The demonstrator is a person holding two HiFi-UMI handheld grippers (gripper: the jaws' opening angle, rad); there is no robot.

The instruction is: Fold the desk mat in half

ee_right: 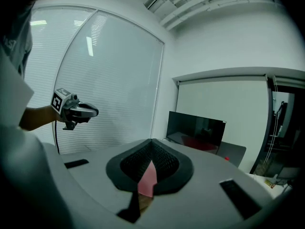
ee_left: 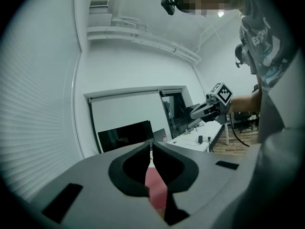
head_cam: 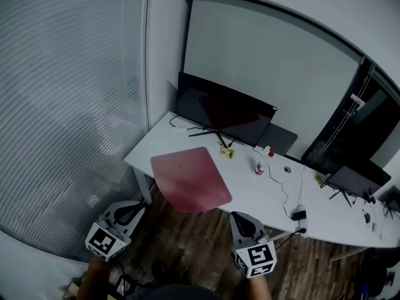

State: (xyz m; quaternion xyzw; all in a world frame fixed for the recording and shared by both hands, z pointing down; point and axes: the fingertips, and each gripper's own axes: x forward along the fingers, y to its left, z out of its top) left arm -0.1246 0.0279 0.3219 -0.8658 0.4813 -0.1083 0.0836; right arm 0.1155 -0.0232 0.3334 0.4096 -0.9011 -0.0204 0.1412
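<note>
Left tool and right tool: I see jaws pressed together, pinching nothing. Red desk mat flat on worktop ahead of both, apart.

**Camera layout: one head view, two gripper views.**
The head view looks steeply down from well back at the table, with the left gripper and right gripper at its lower edge. Each gripper view sits close behind its own fingers and faces forward across the room. Each also catches the opposite gripper off to one side. All three views share the mat and monitor.
</note>
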